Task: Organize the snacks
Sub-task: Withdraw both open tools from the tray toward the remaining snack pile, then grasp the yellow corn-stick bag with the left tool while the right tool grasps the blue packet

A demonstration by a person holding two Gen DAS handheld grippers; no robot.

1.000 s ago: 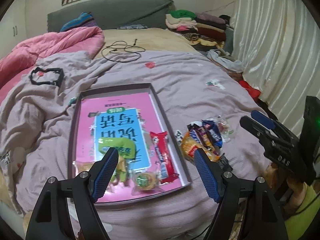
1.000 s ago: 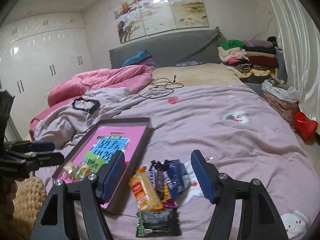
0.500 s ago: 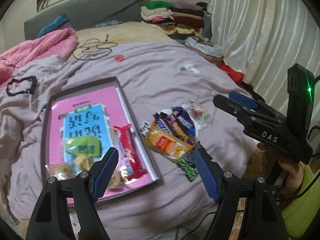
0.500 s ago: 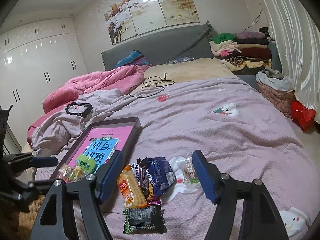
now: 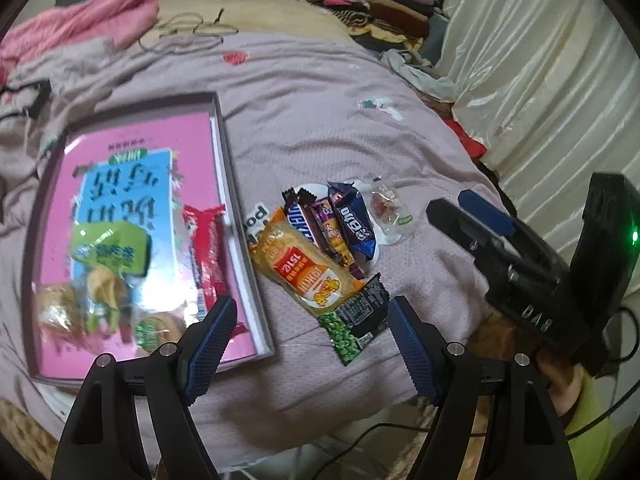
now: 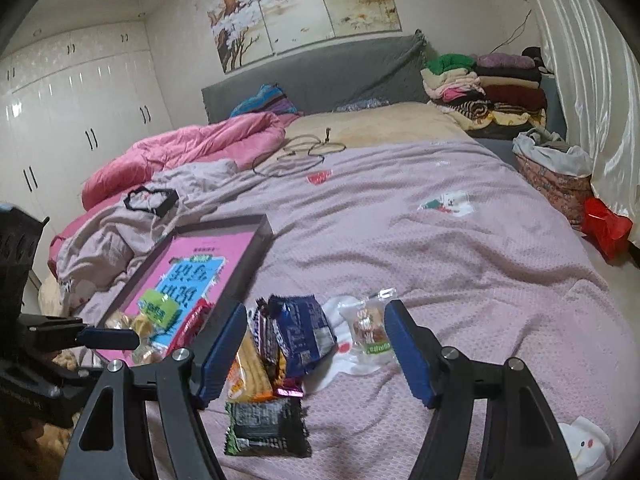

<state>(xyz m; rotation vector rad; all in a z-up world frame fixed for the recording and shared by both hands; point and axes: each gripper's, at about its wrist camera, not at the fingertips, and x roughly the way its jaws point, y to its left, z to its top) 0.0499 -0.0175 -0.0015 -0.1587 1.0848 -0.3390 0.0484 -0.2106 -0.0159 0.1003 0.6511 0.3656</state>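
1. On the bed, in the left wrist view, the left tool (image 5: pixel 308 338) hangs with jaws apart and empty above the green pea packet (image 5: pixel 356 330), beside the pink tray (image 5: pixel 244 240). To do well, lower squarely over one packet only.
2. From the right wrist view, the right tool (image 6: pixel 316 350) is also apart, empty, framing the blue Oreo pack (image 6: pixel 304 330) and clear candy (image 6: pixel 370 332); wrappers look crinkly and overlapping.
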